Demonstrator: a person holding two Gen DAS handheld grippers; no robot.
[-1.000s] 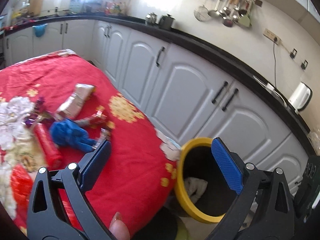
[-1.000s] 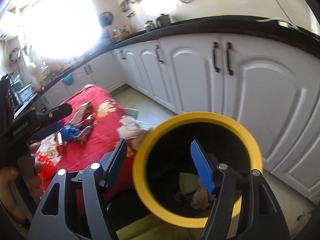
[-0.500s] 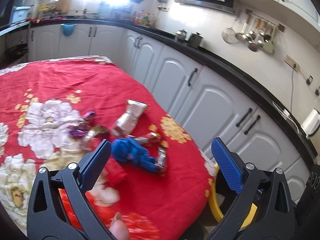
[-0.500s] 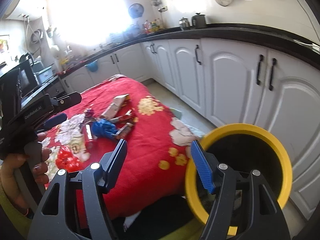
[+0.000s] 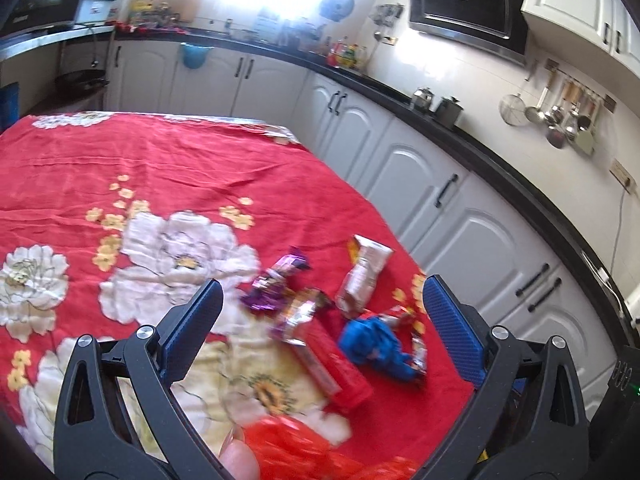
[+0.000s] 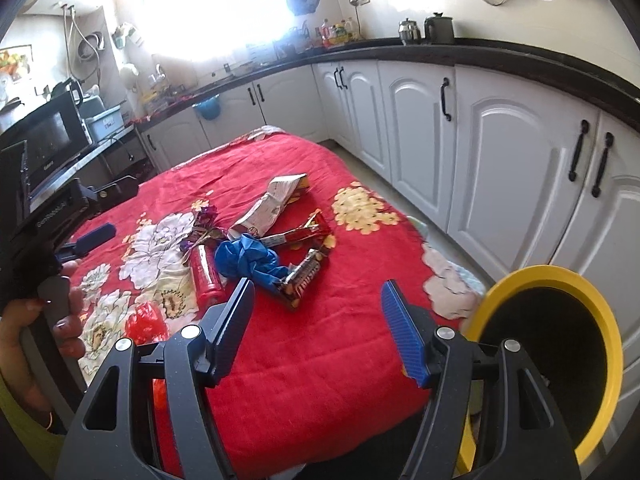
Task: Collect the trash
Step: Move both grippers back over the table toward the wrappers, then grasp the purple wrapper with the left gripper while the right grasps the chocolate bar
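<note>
A pile of trash lies on the red flowered tablecloth [image 5: 200, 168]: a crumpled blue wad [image 5: 376, 340] [image 6: 248, 258], a red tube-shaped wrapper [image 5: 336, 368] [image 6: 205, 274], a silver packet [image 5: 364, 276] [image 6: 268, 204], a purple wrapper [image 5: 276, 280], a chocolate bar wrapper [image 6: 302, 276] and a red crumpled piece [image 6: 144, 322]. My left gripper [image 5: 320, 320] is open and empty just above the pile. My right gripper [image 6: 318, 322] is open and empty above the table's near edge. The yellow-rimmed black bin [image 6: 560, 360] stands right of the table.
White kitchen cabinets [image 6: 500, 152] with a black counter run along the right and back. A microwave [image 6: 44, 144] stands at the left. The left gripper and the hand holding it [image 6: 52, 272] show at the left of the right wrist view.
Both grippers have swung from over the bin to the table. The trash pile now lies between the left gripper's fingers; the bin has left the left wrist view.
</note>
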